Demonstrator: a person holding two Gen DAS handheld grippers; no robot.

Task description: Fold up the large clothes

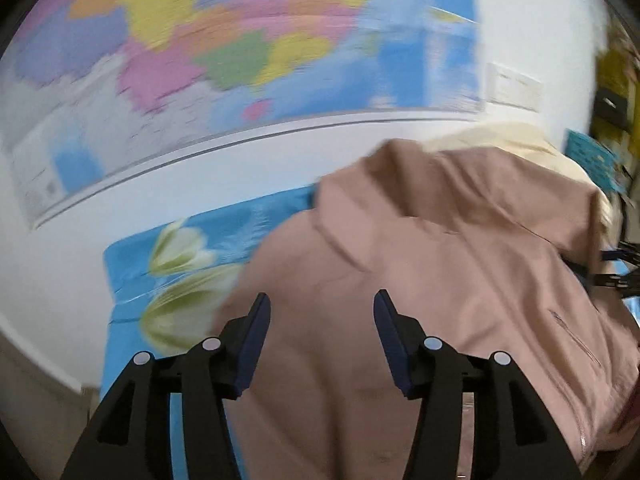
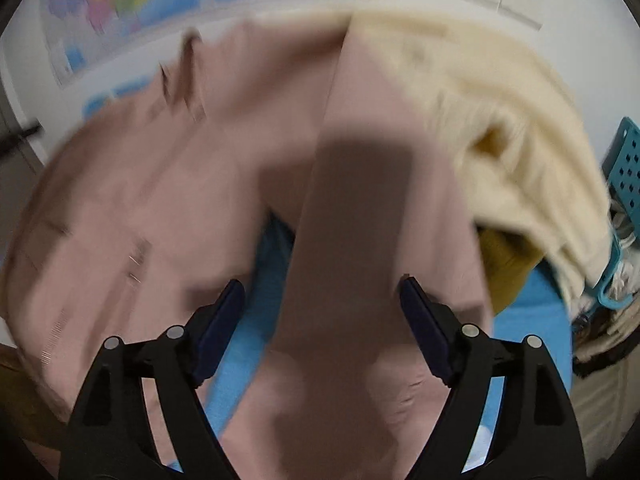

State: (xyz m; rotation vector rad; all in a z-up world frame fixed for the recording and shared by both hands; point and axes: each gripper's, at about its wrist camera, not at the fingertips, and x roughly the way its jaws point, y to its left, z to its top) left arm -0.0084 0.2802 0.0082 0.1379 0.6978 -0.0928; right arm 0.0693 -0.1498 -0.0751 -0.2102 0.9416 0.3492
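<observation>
Here, both jaws apart, empty, left gripper [image 1: 322, 300] and right gripper [image 2: 322, 286] over pink jacket [image 1: 440, 240]

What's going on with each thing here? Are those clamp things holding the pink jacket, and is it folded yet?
Left hand-held gripper: open, above the jacket, gripping nothing.
Right hand-held gripper: open, a strip of the jacket below its fingers, not pinched.
Pink jacket: spread loosely on the blue bedsheet, rumpled, not neatly folded.
Cream garment: heaped beside the jacket, unfolded.

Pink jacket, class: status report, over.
Left gripper and right gripper open, holding nothing. Pink jacket loose on blue sheet. Cream garment beside it.
</observation>
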